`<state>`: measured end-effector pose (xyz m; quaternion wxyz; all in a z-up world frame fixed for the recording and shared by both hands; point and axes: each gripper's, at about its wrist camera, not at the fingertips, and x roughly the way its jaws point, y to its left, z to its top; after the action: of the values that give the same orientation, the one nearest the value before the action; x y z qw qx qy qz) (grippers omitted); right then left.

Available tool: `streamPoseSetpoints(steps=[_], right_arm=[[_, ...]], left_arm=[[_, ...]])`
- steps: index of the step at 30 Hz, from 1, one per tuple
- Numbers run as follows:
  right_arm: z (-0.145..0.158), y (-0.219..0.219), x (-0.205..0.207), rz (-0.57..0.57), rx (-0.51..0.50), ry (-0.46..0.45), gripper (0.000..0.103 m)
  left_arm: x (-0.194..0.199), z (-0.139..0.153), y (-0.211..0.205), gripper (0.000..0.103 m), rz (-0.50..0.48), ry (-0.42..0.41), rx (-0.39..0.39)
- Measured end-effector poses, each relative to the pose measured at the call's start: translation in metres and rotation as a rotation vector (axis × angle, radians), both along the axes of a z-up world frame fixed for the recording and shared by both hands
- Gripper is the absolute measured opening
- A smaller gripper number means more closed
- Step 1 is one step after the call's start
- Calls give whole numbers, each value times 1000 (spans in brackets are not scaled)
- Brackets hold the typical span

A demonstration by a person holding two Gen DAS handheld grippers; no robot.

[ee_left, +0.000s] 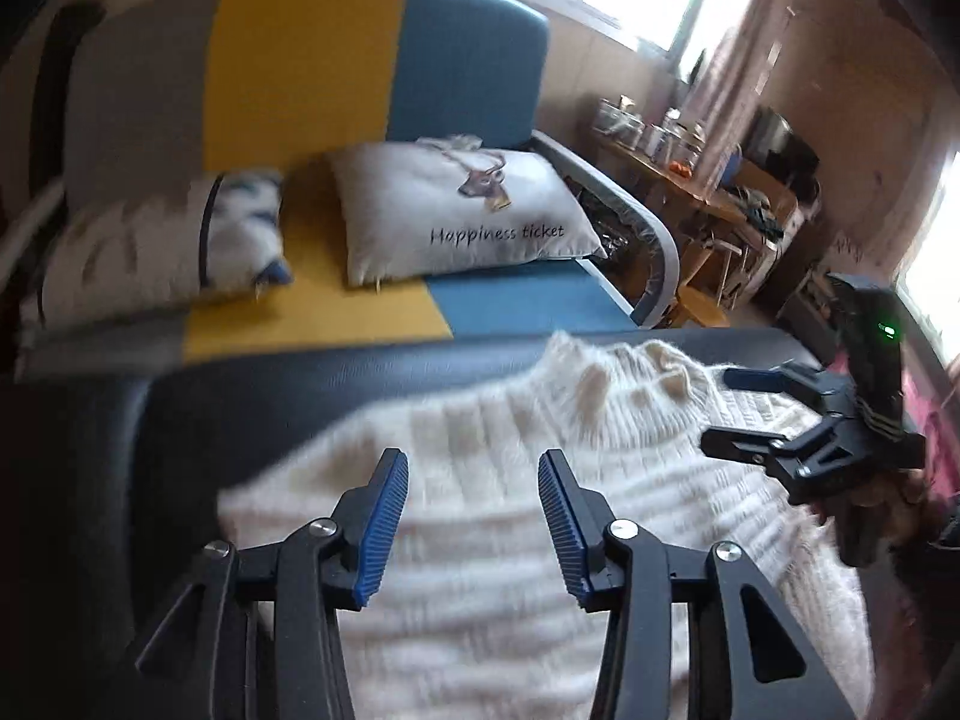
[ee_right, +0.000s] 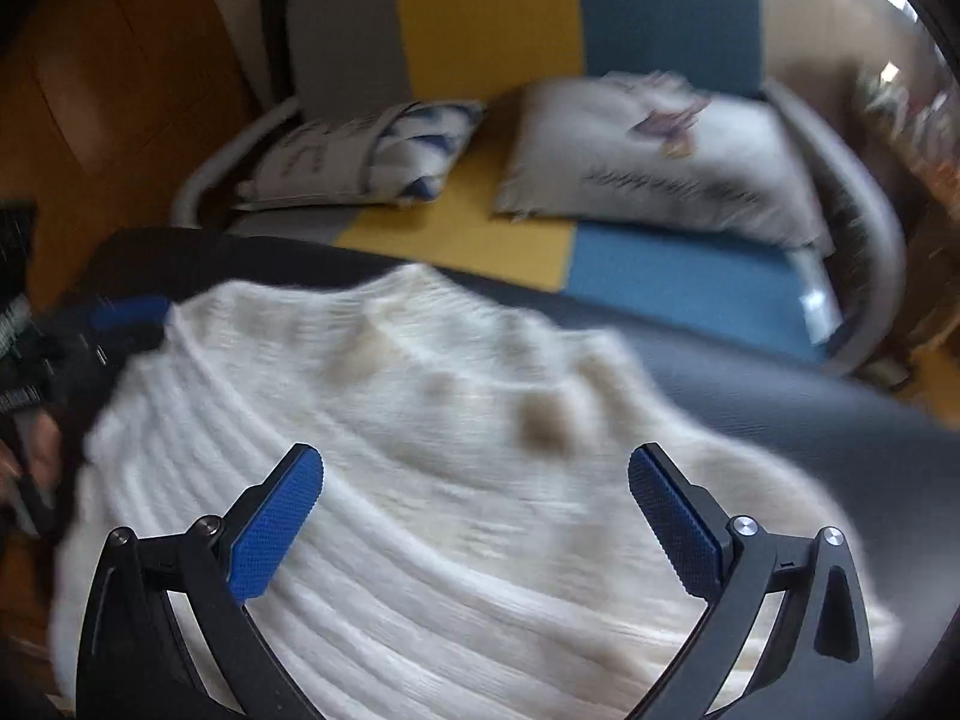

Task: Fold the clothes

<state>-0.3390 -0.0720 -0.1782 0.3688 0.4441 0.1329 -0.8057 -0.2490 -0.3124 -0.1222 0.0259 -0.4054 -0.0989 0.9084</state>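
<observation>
A cream ribbed knit sweater (ee_left: pixel 480 570) with tan spots near its collar lies spread on a dark padded table (ee_left: pixel 270 390). My left gripper (ee_left: pixel 473 456) hovers over the sweater's near part, open, nothing between its blue pads. At the right, over the sweater's edge by the collar, my right gripper (ee_left: pixel 720 411) is held in a hand, jaws apart. In the right wrist view the right gripper (ee_right: pixel 474 456) stands wide open above the sweater (ee_right: pixel 420 510), touching no cloth. One of the left gripper's blue pads (ee_right: pixel 129 311) shows at the sweater's left edge.
Beyond the table (ee_right: pixel 780 408) stands a sofa (ee_left: pixel 312 60) in grey, yellow and blue with a deer-print pillow (ee_left: pixel 468 210) and a blue-patterned pillow (ee_left: pixel 180 240). A wooden side table (ee_left: pixel 690 180) with jars stands at the right under a bright window.
</observation>
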Motion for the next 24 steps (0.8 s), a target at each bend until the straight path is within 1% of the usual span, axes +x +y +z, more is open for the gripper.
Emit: streamPoseSetpoints(steps=[1,2,3,6,7,8,9,10,12,13,14,15,17,18,19,21,23,24], right_arm=[[1,4,0,7,5,-1,103],[-1,6,1,39,-21,-43,103],[-1,6,3,75,-32,-61,103],[-4,4,7,176,-63,-115,103],[-6,2,3,191,-71,-130,103],[-7,1,-1,205,-78,-146,103],[-9,0,-6,215,-87,-159,103],[-10,-1,-10,211,-101,-165,103],[-12,-2,-20,206,-122,-186,103],[-16,-3,-27,197,-128,-201,103],[-20,-4,-34,188,-132,-215,103],[-23,-4,-37,180,-135,-217,103],[-24,-4,-38,193,-146,-191,103],[-25,-3,-38,176,-152,-179,103],[-25,-3,-38,162,-155,-166,103],[-24,-3,-33,153,-131,-139,103],[-19,-6,-27,142,-72,-98,103],[-15,-9,-23,159,-67,-93,103]], left_arm=[[-9,1,5,46,-15,-1,-24],[-18,0,12,46,-42,-3,-55],[-26,-2,19,46,-72,-9,-87],[-54,-18,39,46,-118,-62,-240],[-64,-25,45,46,-135,-89,-282],[-70,-29,48,46,-153,-104,-300],[-73,-32,52,46,-184,-107,-297],[-75,-35,58,46,-216,-112,-310],[-79,-43,69,46,-258,-129,-359],[-80,-46,70,46,-260,-129,-359],[-82,-46,67,47,-245,-130,-327],[-85,-46,61,51,-219,-137,-286],[-86,-47,45,51,-139,-139,-173],[-84,-47,39,51,-102,-126,-137],[-81,-48,36,51,-73,-113,-120],[-74,-47,37,51,-42,-101,-134],[-70,-41,39,50,-44,-72,-135],[-69,-38,40,50,-49,-55,-134]])
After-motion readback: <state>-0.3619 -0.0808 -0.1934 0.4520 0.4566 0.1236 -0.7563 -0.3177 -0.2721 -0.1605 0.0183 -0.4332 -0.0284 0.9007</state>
